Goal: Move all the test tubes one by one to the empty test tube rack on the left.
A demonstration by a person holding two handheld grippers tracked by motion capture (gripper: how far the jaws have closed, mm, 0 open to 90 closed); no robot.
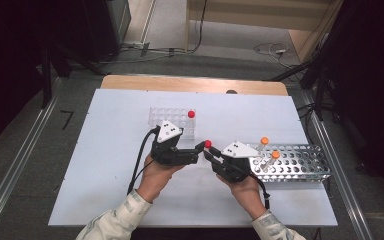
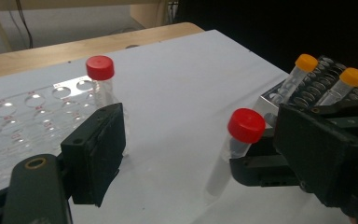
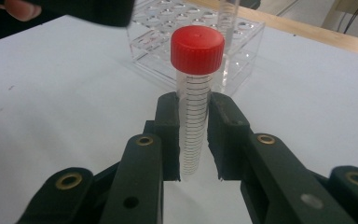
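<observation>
My right gripper is shut on a clear graduated tube with a red cap and holds it upright above the white table. In the high view that red-capped tube sits at the table's middle, at the tip of the right gripper. My left gripper is open. The held tube shows between its jaws, nearer the right-hand one, and neither pad presses on it. In the high view the left gripper points right toward the tube. A second red-capped tube stands in the clear rack.
A metal rack lies at the right, behind my right hand, with two orange-capped tubes leaning in it. The clear rack stands just beyond the held tube. White table surface stretches to the left.
</observation>
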